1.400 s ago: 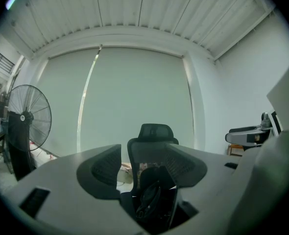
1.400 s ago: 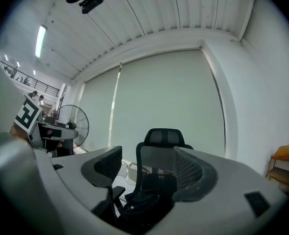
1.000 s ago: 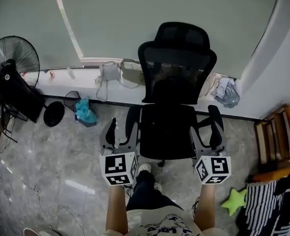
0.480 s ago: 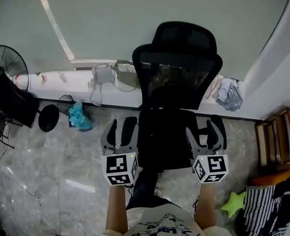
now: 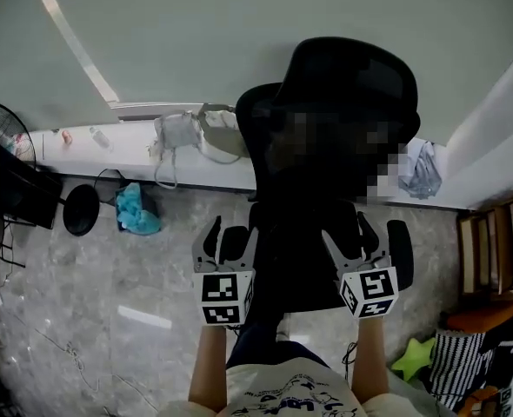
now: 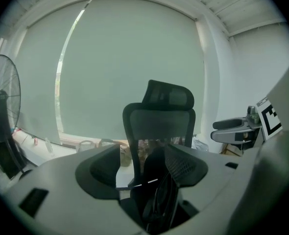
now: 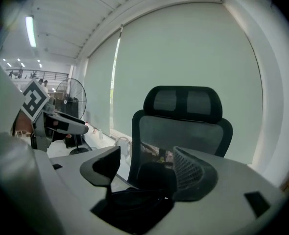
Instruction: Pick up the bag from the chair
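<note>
A black mesh office chair (image 5: 330, 137) stands in front of a window blind. On its seat lies a black bag (image 6: 159, 199), dark against the dark seat and hard to make out in the head view. From the right gripper view the bag (image 7: 149, 180) is a rounded black shape low in front of the backrest. My left gripper (image 5: 226, 241) is open by the seat's left side, and my right gripper (image 5: 361, 237) is open by the right armrest. Neither holds anything. Both gripper cameras face the backrest, with the bag showing between the jaws at a distance.
A standing fan (image 5: 0, 129) and a black round base (image 5: 81, 208) are at the left. Light bags (image 5: 187, 133) and a cloth (image 5: 422, 168) sit on the window sill. A teal cloth (image 5: 135, 211) and a green star (image 5: 413, 354) lie on the floor. Wooden shelves (image 5: 491, 250) stand at the right.
The person has stepped closer to the chair. Both open grippers have moved forward and now flank the seat. The chair fills more of the head view.
</note>
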The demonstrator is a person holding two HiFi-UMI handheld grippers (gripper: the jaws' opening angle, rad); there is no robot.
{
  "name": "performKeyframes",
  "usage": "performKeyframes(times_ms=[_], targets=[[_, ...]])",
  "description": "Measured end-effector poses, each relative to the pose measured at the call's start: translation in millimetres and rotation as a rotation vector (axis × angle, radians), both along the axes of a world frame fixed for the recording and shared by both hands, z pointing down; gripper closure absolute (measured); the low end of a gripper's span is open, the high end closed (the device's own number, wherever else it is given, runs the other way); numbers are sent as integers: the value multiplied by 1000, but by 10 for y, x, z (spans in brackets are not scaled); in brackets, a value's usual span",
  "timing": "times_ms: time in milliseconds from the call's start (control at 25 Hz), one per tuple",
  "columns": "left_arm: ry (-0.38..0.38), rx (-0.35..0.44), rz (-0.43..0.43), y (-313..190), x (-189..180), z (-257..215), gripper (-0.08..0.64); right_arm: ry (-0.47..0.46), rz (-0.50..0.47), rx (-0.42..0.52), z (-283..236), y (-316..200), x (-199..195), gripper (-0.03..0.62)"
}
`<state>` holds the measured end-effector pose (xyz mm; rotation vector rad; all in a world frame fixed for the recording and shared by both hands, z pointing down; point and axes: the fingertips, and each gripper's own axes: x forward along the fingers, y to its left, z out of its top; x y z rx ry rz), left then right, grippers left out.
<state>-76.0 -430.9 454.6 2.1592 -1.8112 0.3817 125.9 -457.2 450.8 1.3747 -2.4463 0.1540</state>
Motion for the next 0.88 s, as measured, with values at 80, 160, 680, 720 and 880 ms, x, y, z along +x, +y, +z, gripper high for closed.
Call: performKeyframes(times_ms=[80,160,680,720,880], targets=[[2,-37,22,-174,-27,165,279,29,-10,-30,167,-174,-75,238],[-2,-70,44,-325,-38,318,279,57,-27,-55,320,-326,-141,236],[-42,-326,179,-746,209,1467,273,253,-225,-233,1502,-884,-313,225],[-50,-347,194,-739,249,1562,273,270,-247,-243,1571,-903,-324,225],[-71,-446,249,-686,387,1925,273,367,-349,-257,1859,-980,-386,225]])
